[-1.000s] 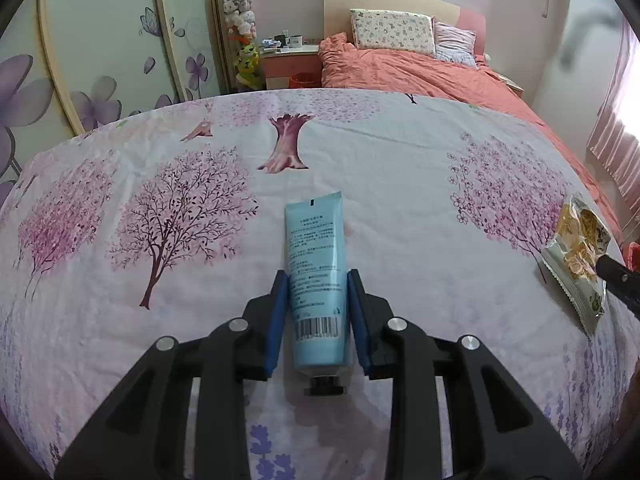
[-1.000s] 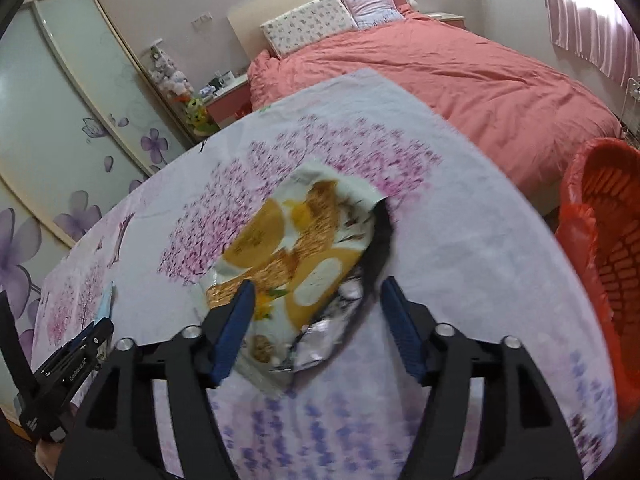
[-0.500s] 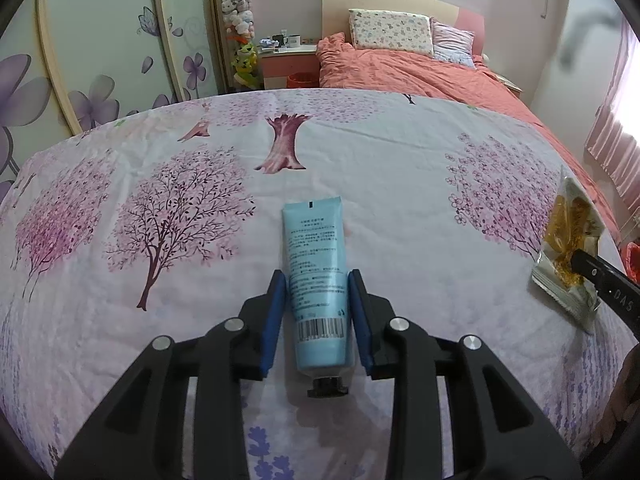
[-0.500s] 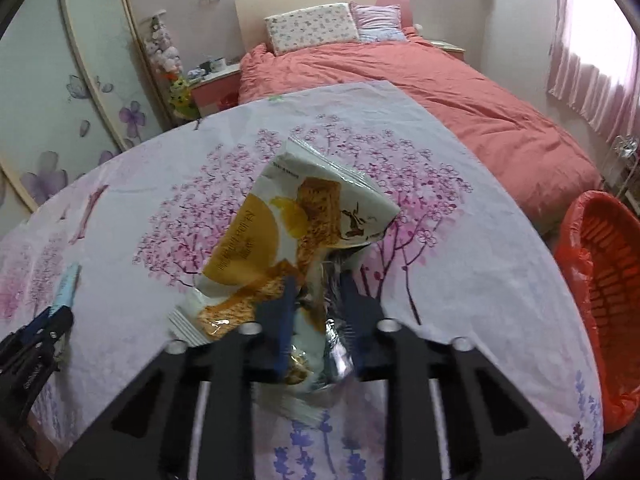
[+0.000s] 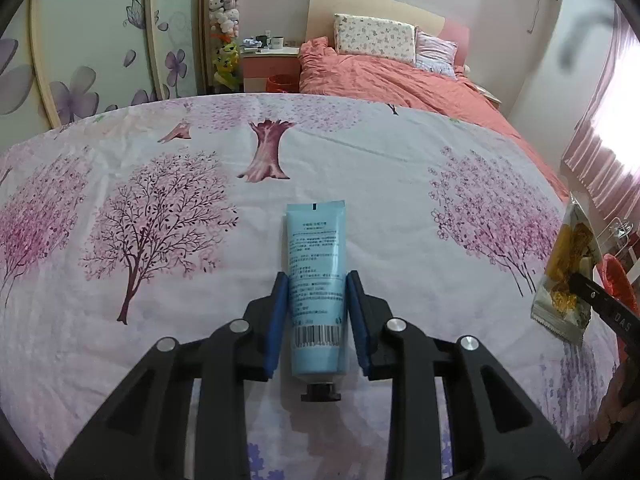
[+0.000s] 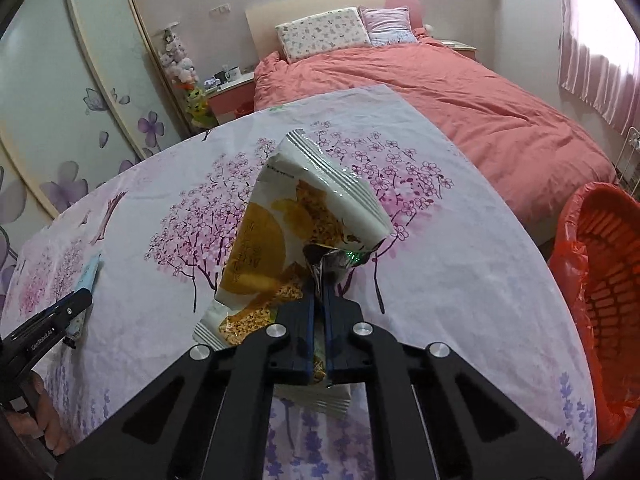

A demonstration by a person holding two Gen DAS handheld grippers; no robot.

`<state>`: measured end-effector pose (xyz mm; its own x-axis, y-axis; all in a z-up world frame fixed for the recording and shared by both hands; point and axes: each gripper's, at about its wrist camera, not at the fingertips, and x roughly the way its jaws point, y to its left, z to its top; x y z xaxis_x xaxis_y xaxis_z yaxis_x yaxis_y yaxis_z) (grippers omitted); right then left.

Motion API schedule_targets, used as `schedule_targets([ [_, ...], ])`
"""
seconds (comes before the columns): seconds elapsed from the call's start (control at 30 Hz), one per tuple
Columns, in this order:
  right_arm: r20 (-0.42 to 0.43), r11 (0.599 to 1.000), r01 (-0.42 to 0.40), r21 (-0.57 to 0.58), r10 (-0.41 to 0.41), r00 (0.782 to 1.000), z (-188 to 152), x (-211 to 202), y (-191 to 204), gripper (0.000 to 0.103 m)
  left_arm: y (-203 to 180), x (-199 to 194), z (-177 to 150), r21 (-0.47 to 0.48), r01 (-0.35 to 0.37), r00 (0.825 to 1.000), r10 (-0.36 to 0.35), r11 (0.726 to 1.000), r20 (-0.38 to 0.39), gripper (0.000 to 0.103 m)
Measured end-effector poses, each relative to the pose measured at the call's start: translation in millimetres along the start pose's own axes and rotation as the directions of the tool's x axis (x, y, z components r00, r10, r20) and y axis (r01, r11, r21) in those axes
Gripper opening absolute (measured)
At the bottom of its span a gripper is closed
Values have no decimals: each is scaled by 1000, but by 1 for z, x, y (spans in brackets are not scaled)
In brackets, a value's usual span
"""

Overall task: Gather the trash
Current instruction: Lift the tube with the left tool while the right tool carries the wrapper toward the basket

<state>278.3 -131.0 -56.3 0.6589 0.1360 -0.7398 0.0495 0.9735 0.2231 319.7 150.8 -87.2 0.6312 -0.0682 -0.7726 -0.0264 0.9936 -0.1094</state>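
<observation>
- Comparing this moment with the second before, we saw the right gripper (image 6: 318,308) go from spread jaws either side of the crinkled white-and-yellow foil snack wrapper (image 6: 288,236) to jaws pressed together on its torn silver edge.
- The wrapper no longer lay flat; it stood tilted up off the white tablecloth printed with pink blossom trees (image 6: 460,280), so we judged the pick secured and the carry to the bin the next step.
- The left gripper (image 5: 314,312) had hardly changed: its blue pads (image 5: 278,312) sat narrowly apart against both sides of the light-blue plastic squeeze tube with a black cap (image 5: 316,264), which still lay flat on the cloth.
- We read that as a grip on the tube with no lift yet, though we could not judge how firmly the pads pressed.
- The red plastic mesh basket lined with a red bag (image 6: 600,280) stood past the table's right edge, near the right gripper and well apart from the tube.
- What we could see of its inside showed only bag and lattice; the bottom was cut off by the frame edge, so we could not say whether any trash was in it.
- We therefore judged neither piece collected so far.
</observation>
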Motion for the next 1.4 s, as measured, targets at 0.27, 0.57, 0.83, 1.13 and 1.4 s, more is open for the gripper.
schedule_targets([
  [0.27, 38, 1000, -20, 12, 20, 999, 4, -22, -5, 4, -16, -18, 0, 55, -32, 999, 31, 998, 26, 29],
  [0.57, 121, 999, -13, 31, 10, 993, 10, -60, -23, 4, -56, -54, 4, 122, 17, 996, -27, 992, 80, 29],
  [0.83, 169, 998, -12, 58, 2, 986, 9, -85, -40, 4, -86, -74, 5, 164, 73, 990, -91, 984, 103, 29],
  [1.13, 130, 997, -5, 72, -5, 992, -2, -69, -51, 4, -95, -39, 0, 174, 55, 997, -62, 983, 36, 29],
  [1.4, 96, 996, 11, 89, -19, 995, -4, -51, -55, 4, -100, 10, 8, 111, 48, 998, -44, 993, -36, 29],
])
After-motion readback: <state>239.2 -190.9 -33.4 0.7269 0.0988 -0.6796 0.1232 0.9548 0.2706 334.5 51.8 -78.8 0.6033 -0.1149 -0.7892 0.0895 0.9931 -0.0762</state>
